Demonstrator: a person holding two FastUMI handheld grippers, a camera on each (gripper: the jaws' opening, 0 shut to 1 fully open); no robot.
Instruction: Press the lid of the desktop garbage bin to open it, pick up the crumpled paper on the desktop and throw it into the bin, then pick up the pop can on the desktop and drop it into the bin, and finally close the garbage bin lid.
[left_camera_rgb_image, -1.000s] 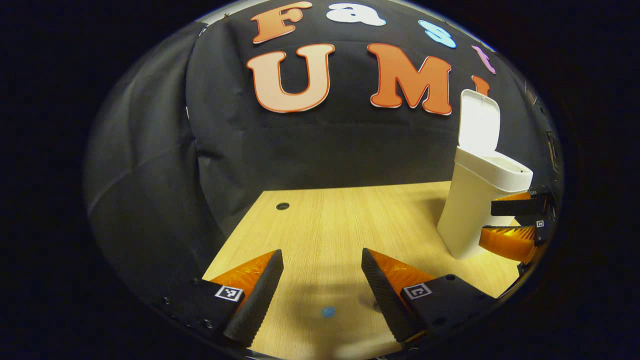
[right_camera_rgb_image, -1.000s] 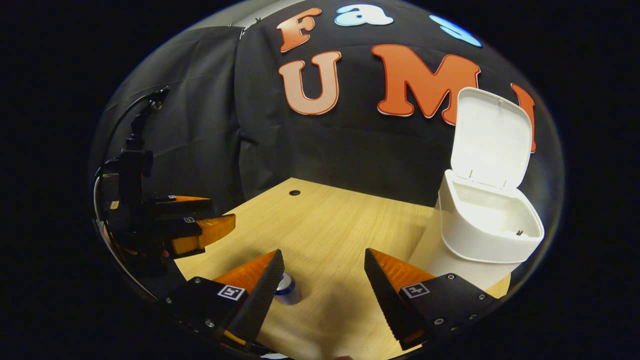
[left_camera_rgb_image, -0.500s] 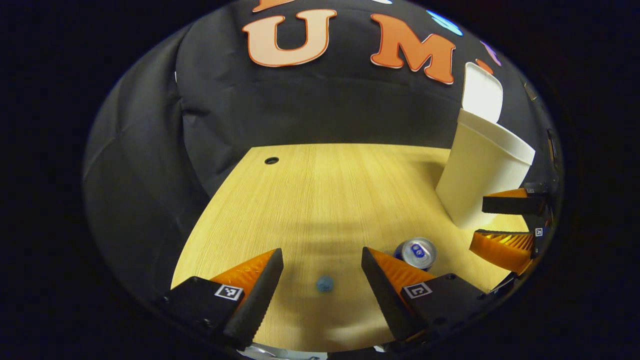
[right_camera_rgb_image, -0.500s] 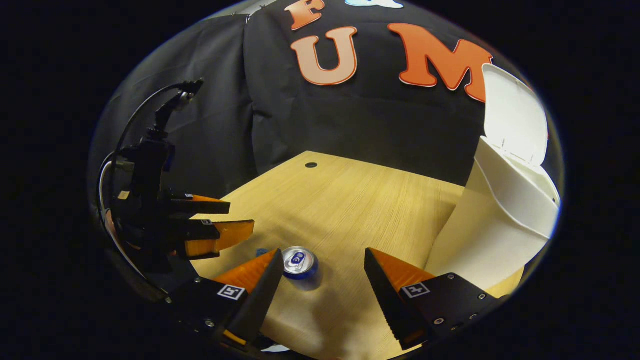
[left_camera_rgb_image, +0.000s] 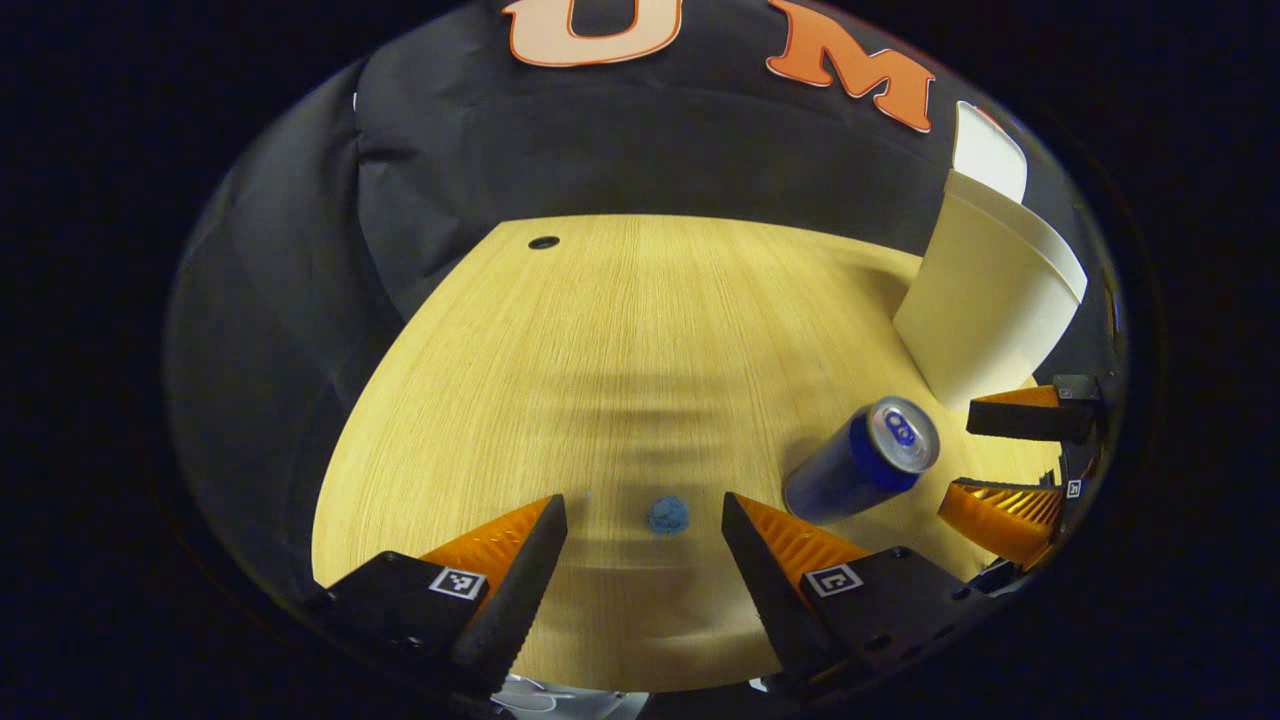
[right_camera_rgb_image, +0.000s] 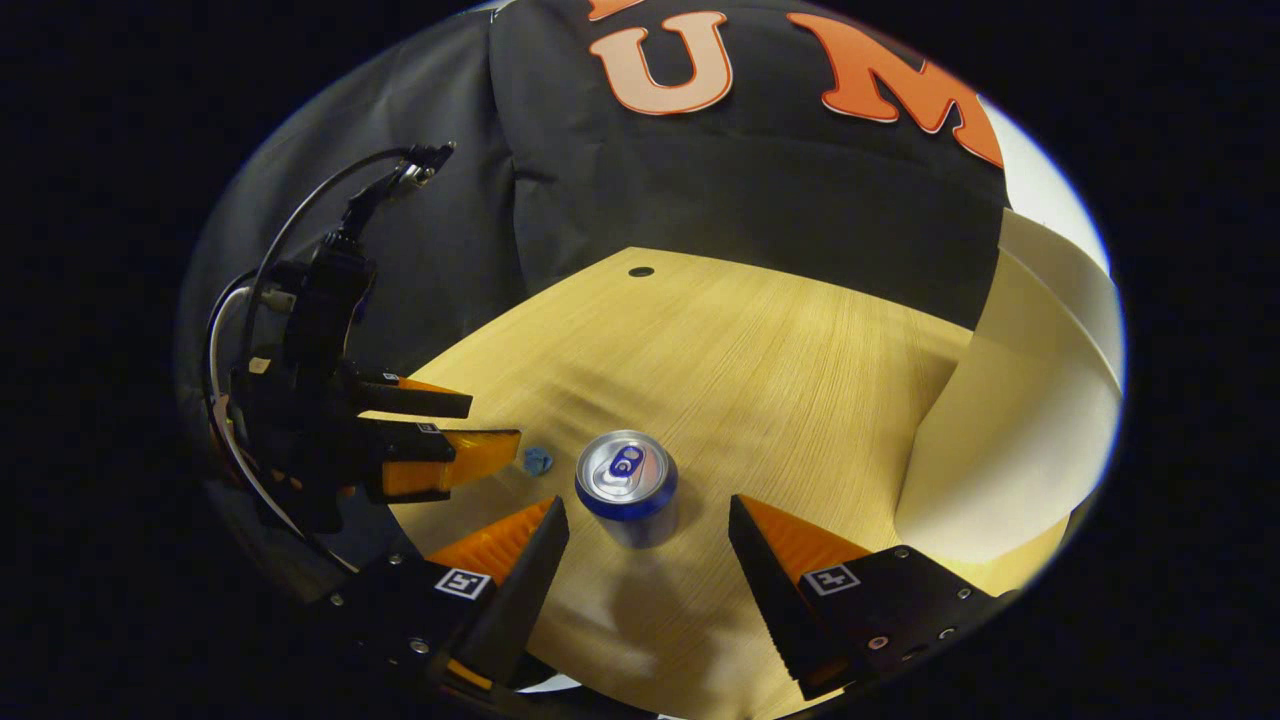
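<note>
In the right gripper view we look down between the right gripper (right_camera_rgb_image: 648, 560), jaws wide apart and holding nothing, at the pop can (right_camera_rgb_image: 627, 485) standing upright on the wooden tabletop (right_camera_rgb_image: 760, 380) just ahead of the gap, its silver top and pull tab facing us. The left gripper view gives us the same can (left_camera_rgb_image: 865, 460) from the side, blue wall showing, off to the right of the left gripper (left_camera_rgb_image: 645, 555), whose jaws also stand apart and empty over a small blue spot (left_camera_rgb_image: 667, 515) on the wood. That spot (right_camera_rgb_image: 537, 460) lies just left of the can. Farther right stands the white garbage bin (left_camera_rgb_image: 985, 300), lid (left_camera_rgb_image: 988, 160) raised. A small dark hole (left_camera_rgb_image: 543, 242) marks the far edge.
</note>
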